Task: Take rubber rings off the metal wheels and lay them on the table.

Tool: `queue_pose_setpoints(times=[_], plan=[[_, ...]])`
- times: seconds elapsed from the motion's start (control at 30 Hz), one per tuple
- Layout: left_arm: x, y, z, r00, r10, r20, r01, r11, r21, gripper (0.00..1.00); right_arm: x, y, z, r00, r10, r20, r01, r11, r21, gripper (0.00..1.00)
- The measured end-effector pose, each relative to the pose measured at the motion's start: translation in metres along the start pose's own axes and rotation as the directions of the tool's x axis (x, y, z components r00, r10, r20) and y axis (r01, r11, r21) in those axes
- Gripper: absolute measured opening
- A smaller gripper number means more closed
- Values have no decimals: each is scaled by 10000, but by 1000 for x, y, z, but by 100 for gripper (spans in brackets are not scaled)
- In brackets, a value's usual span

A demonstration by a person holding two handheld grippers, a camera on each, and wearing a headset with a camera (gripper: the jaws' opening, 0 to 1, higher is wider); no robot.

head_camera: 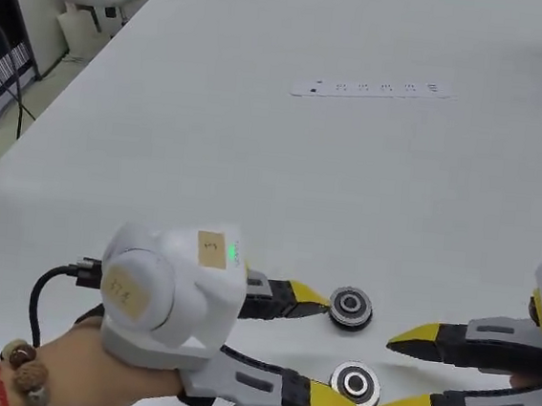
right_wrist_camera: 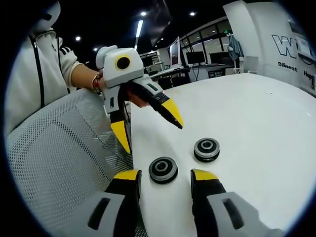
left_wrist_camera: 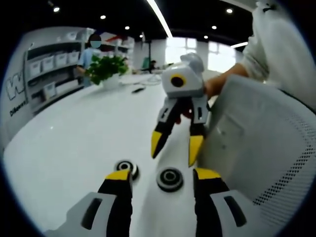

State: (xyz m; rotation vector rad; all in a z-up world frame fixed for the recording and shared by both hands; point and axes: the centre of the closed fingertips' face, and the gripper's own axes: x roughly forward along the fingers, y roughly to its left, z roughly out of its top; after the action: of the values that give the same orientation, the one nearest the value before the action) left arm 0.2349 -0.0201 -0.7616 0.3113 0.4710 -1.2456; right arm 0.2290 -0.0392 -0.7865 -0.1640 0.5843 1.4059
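Head view shows my left gripper [head_camera: 336,353] and right gripper [head_camera: 387,377] both spread open, tips facing each other over the white worktop [head_camera: 257,144]; far wheel [head_camera: 350,308] lies just beside the left's upper tip, near wheel [head_camera: 355,384] (dark ring still on) between the lower tips

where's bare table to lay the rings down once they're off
The widest bare patch is the table between the far wheel and the power strip. More lies left of the left gripper, toward the table edge. It is crowded at the near edge, where the open left gripper and right gripper flank the near wheel.
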Motion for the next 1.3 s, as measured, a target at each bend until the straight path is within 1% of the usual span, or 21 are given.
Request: queue_pose_setpoints(times=[0.13, 0.27, 0.33, 0.4, 0.5, 0.57, 0.7, 0.8, 0.9, 0.97, 1.07, 1.1, 1.13, 1.17, 1.2, 1.3], plan=[[5, -3, -3, 9999, -99, -49, 98, 9999, -67, 45, 3, 2, -3, 9999, 90, -105, -92, 9998, -168, 35], [12, -5, -5, 9998, -150, -95, 150, 9999, 79, 41, 6, 2, -8, 9996, 150, -255, -157, 9995, -275, 33], [14, -4, -7, 9998, -118, -132, 117, 9999, -37, 40, 7, 2, -10, 9995, 168, -283, -176, 9995, -262, 32], [16, -6, -10, 9996, -207, -211, 204, 9997, -146, 39, 9, 2, -11, 9994, 153, -309, -162, 9994, -292, 31], [18, -10, -15, 9988, -327, -357, 328, 9995, 22, 34, 11, 2, -14, 9992, 150, -367, -160, 9995, -256, 29], [19, -12, -16, 9983, -411, -422, 417, 9991, 121, 31, 12, 3, -16, 9987, 206, -460, -219, 9993, -288, 29], [22, -12, -12, 9987, -393, -311, 400, 9989, 232, 29, 14, 3, -17, 9986, 232, -479, -249, 9991, -356, 26], [26, -11, -16, 9981, -416, -445, 431, 9986, 317, 27, 14, 2, -18, 9984, 203, -525, -224, 9990, -388, 25], [28, -13, -21, 9966, -499, -657, 532, 9974, 491, 24, 15, 1, -19, 9985, 200, -515, -218, 9991, -350, 25], [28, -15, -21, 9965, -546, -633, 587, 9962, 649, 22, 14, 0, -18, 9986, 189, -486, -208, 9990, -399, 24], [28, -17, -21, 9963, -656, -563, 693, 9954, 661, 18, 15, 1, -17, 9986, 238, -468, -259, 9987, -434, 23], [28, -18, -22, 9958, -664, -636, 707, 9953, 669, 17, 15, 1, -17, 9985, 248, -485, -270, 9986, -445, 23], [28, -15, -22, 9968, -499, -617, 553, 9945, 884, 15, 16, 1, -17, 9984, 252, -503, -277, 9983, -503, 23], [29, -15, -19, 9970, -511, -574, 576, 9912, 1191, 14, 16, 1, -17, 9985, 240, -502, -269, 9980, -578, 23], [27, -15, -20, 9966, -517, -639, 580, 9931, 1017, 14, 16, 2, -17, 9983, 270, -510, -301, 9977, -607, 23], [26, -14, -20, 9970, -492, -599, 546, 9943, 920, 14, 17, 2, -17, 9980, 294, -557, -333, 9970, -701, 21]])
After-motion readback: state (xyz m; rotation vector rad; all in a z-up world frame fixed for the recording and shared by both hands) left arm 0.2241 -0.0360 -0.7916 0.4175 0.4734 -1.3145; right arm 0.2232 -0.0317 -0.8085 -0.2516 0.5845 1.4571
